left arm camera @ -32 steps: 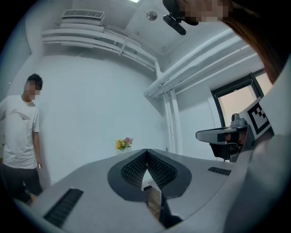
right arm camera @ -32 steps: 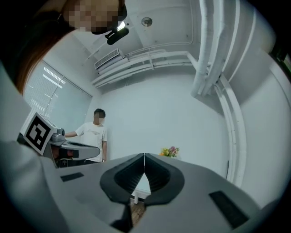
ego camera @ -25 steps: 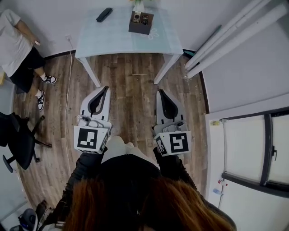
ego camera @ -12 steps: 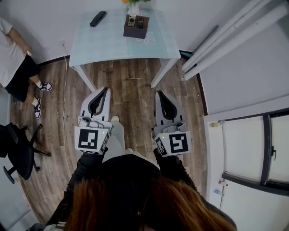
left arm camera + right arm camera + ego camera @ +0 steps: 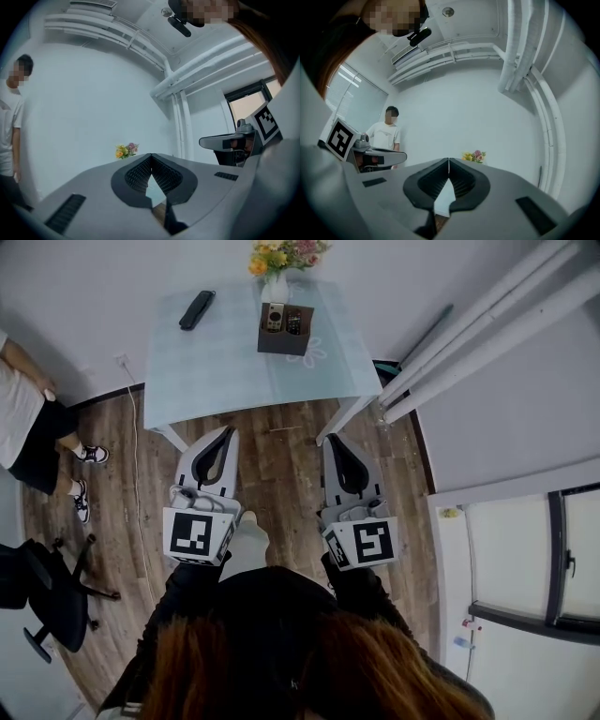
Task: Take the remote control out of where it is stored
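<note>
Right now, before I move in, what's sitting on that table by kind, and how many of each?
Brown holder: 1
Remote controls: 3, one lying loose, two standing in that holder
Vase of flowers: 1
Total: 5

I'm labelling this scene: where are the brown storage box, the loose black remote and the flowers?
brown storage box (image 5: pixel 284 343): head view, its front wall.
loose black remote (image 5: pixel 197 309): head view, middle of its body.
flowers (image 5: pixel 281 253): head view, blossoms.

Black sleeves (image 5: pixel 178 582); grey hand-held grippers (image 5: pixel 228 432) (image 5: pixel 330 439), black ribbed pads (image 5: pixel 138 174), black-and-white marker cubes (image 5: pixel 197 533).
</note>
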{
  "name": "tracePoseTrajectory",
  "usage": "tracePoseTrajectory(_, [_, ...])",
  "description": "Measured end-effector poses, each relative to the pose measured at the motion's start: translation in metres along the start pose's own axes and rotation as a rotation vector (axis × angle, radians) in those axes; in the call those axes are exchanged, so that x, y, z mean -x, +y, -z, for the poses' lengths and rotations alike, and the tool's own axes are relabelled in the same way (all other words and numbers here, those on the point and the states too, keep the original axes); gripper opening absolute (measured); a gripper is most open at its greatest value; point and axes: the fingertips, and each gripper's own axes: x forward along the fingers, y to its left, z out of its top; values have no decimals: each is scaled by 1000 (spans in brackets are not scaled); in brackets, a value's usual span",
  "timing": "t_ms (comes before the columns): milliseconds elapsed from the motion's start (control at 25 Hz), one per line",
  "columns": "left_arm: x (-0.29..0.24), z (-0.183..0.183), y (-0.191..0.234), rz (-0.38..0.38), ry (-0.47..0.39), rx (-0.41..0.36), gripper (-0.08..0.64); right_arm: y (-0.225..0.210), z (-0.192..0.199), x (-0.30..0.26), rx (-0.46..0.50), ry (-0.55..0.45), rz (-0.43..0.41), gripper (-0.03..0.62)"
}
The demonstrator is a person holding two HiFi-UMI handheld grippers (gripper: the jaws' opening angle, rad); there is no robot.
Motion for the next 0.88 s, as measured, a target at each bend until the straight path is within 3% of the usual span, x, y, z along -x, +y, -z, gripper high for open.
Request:
tracePoseTrajectory(560, [-69, 7, 69, 65, 13, 12, 5, -7, 9, -94, -1, 27, 33, 15])
tracePoseTrajectory(880, [-88, 18, 94, 57, 31, 41, 5, -12, 15, -125, 5, 46, 39, 15])
